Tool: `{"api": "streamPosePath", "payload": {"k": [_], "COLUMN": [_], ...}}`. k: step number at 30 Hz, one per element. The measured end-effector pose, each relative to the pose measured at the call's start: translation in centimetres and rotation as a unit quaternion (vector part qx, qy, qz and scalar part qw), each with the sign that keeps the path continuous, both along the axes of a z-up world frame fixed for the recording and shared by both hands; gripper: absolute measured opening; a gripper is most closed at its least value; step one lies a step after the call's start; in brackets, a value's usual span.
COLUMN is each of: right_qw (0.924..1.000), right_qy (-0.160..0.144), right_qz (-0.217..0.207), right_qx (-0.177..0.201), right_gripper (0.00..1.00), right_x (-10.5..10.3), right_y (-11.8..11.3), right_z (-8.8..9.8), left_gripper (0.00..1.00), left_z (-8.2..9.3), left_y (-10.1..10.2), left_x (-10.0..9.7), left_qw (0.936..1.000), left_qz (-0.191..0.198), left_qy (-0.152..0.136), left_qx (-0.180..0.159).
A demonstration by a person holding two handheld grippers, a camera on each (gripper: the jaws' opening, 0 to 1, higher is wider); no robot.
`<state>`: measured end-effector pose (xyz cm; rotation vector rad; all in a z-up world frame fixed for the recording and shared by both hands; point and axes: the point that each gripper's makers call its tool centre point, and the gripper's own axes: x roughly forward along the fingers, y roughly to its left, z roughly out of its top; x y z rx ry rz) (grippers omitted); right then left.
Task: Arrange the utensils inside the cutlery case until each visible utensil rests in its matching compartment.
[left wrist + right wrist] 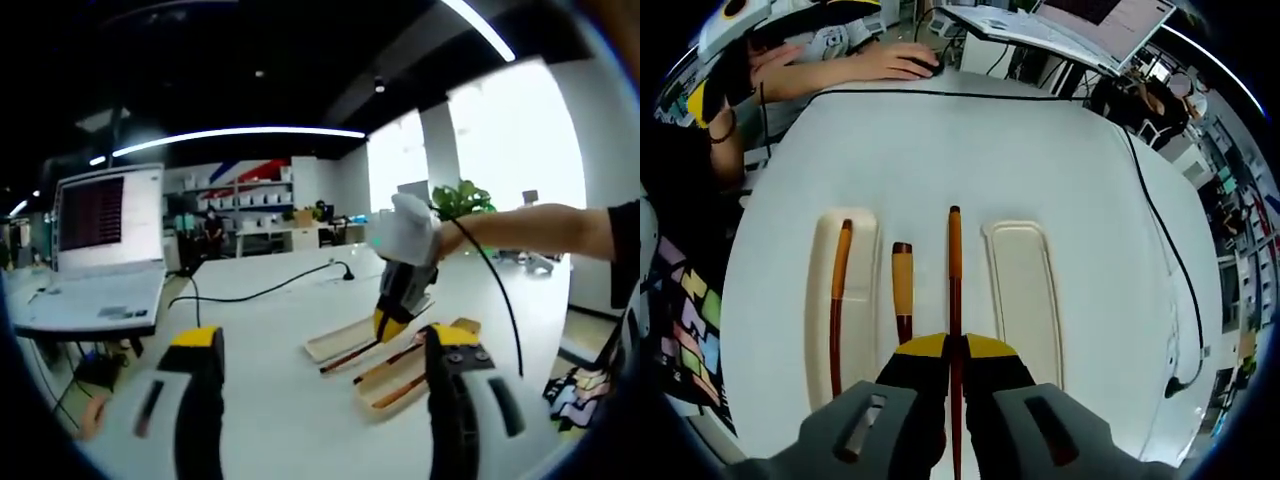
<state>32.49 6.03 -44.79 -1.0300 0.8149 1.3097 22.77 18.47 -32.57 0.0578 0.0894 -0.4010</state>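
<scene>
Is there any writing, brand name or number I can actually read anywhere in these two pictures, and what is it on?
None can be read.
Laptop screen: rows of text, too small and blurred to read.
Patterned patches on the person's clothing: coloured shapes, no legible words.
Right tool and the chopstick it grips: no lettering visible.

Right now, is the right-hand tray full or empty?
Empty: the right-hand tray shows bare cream inside, while the chopstick is pinched by the right gripper.

Wooden-handled utensils [954, 270]: 3
Cream trays [1023, 290]: 2
Laptops [100, 250]: 1
Black cables [1160, 230]: 1
Potted plants [462, 198]: 1
</scene>
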Motion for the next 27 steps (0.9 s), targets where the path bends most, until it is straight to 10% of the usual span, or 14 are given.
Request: {"api": "streamPosePath", "payload": {"k": [27], "right_qw": [0.9976], "right_qy": [-0.047], "right_qz": [0.015], "right_qx": [0.049], "right_gripper": [0.02], "right_x": [-4.4], "right_y": [-1.8], "right_z": [2.8], "left_gripper": [0.87], "left_z": [-0.5], "left_y": [-0.3], "left_x": [-0.1], "left_qw": [0.9999], "left_qz": [-0.002], "left_qy": [0.008], "left_qx": [0.008]}}
